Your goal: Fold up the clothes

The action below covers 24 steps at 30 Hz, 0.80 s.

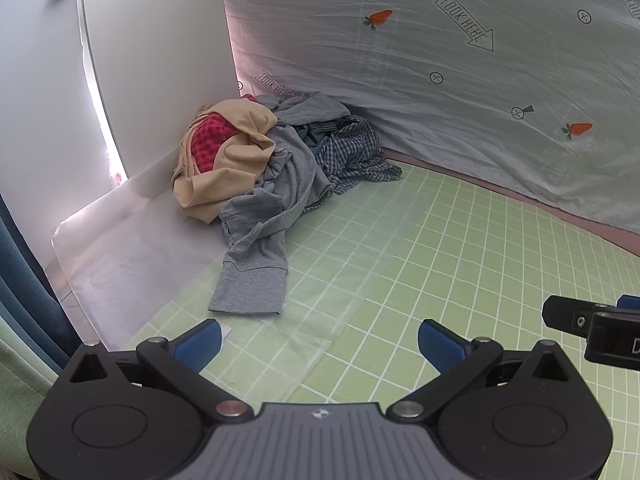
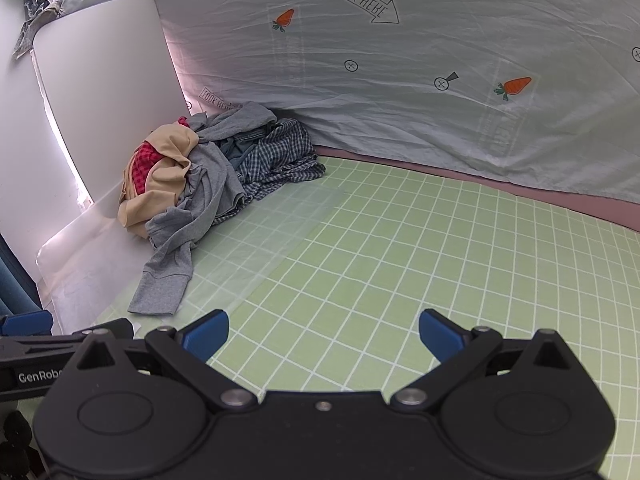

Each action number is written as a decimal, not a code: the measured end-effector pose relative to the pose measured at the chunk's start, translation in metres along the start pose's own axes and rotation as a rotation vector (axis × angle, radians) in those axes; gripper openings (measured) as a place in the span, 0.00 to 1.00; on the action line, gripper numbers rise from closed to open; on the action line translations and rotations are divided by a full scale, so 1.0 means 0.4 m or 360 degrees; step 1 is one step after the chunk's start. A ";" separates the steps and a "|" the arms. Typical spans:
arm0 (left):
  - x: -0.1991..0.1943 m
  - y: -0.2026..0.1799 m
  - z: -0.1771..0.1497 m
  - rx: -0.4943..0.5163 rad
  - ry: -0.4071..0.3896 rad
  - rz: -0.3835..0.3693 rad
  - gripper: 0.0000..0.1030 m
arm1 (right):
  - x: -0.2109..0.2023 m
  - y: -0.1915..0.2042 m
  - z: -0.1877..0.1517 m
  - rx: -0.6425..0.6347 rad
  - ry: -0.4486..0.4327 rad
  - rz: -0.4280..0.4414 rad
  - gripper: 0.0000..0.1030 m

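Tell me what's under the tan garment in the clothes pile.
A red checked cloth peeks out from under the tan garment. How far it runs, and anything deeper in the pile, is covered.

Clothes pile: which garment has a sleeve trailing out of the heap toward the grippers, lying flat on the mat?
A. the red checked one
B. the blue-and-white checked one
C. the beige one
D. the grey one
D. The grey garment runs a long sleeve with a ribbed cuff out of the clothes pile onto the green grid mat; the other three stay bunched in the corner.
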<state>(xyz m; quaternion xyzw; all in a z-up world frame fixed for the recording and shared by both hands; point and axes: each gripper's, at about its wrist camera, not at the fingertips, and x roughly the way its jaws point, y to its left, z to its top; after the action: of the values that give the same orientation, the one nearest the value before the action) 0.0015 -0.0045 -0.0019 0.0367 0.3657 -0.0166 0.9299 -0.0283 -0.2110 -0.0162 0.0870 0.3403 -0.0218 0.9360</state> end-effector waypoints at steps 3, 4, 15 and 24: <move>0.000 -0.001 -0.002 0.0002 0.0000 0.0001 1.00 | 0.000 -0.002 -0.003 0.0004 0.0001 -0.0001 1.00; 0.000 -0.001 -0.003 0.0002 0.0001 0.0000 1.00 | 0.000 -0.003 -0.003 0.0004 0.0001 -0.0001 1.00; 0.004 -0.001 0.000 0.0013 0.0002 -0.0011 1.00 | 0.003 -0.001 -0.003 0.0004 0.0003 -0.0003 0.99; 0.001 -0.008 -0.001 0.0026 0.0000 -0.0016 1.00 | 0.004 0.001 -0.004 0.0011 0.0000 -0.0010 0.99</move>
<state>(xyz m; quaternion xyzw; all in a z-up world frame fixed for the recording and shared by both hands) 0.0013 -0.0079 -0.0029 0.0424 0.3657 -0.0241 0.9294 -0.0283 -0.2104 -0.0185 0.0893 0.3405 -0.0260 0.9356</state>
